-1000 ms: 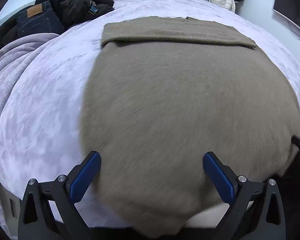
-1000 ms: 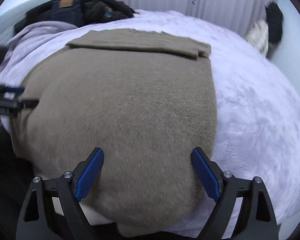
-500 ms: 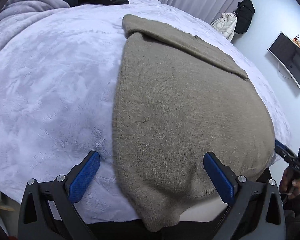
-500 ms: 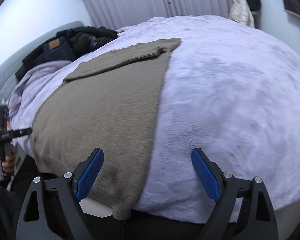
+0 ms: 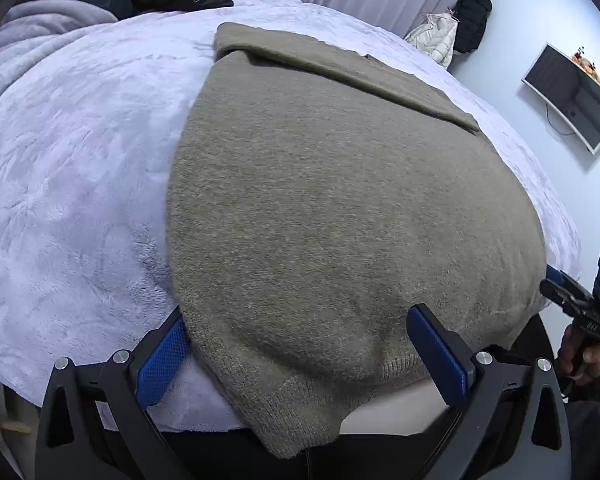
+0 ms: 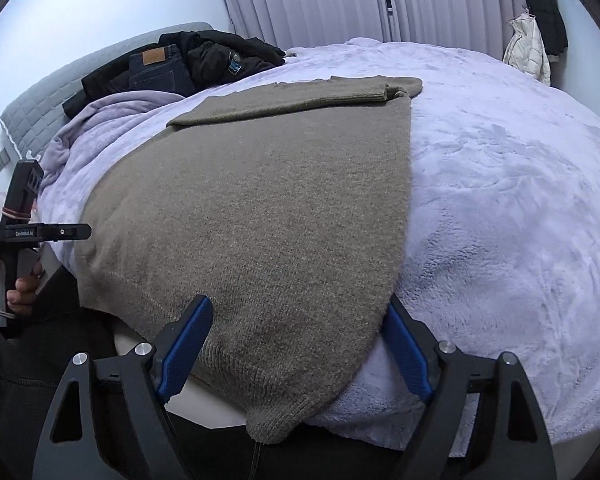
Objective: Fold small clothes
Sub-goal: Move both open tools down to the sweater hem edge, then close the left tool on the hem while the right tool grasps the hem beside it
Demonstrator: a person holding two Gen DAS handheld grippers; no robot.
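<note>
There was one bed (image 6: 500,184) with one fuzzy white blanket on it. One brown sweater (image 5: 340,208) lay there. There were two hand-held grippers, the left hand-held gripper (image 5: 300,344) and the right hand-held gripper (image 6: 300,344), each with two blue fingers. One pair of jeans (image 6: 156,68) and one black jacket (image 6: 228,54) sat by the headboard. Two coats hung on the wall: one white coat (image 6: 526,48) and one black coat (image 6: 542,4). One TV (image 5: 572,104) was on the wall.

- Even, cool, diffuse indoor light; no glare.
- Soft shadow under olive-brown knitted sweater (image 5: 340,208) edge on fluffy lilac blanket (image 5: 72,208).
- Strong fisheye bending, dark corners.
- Sharp throughout.
</note>
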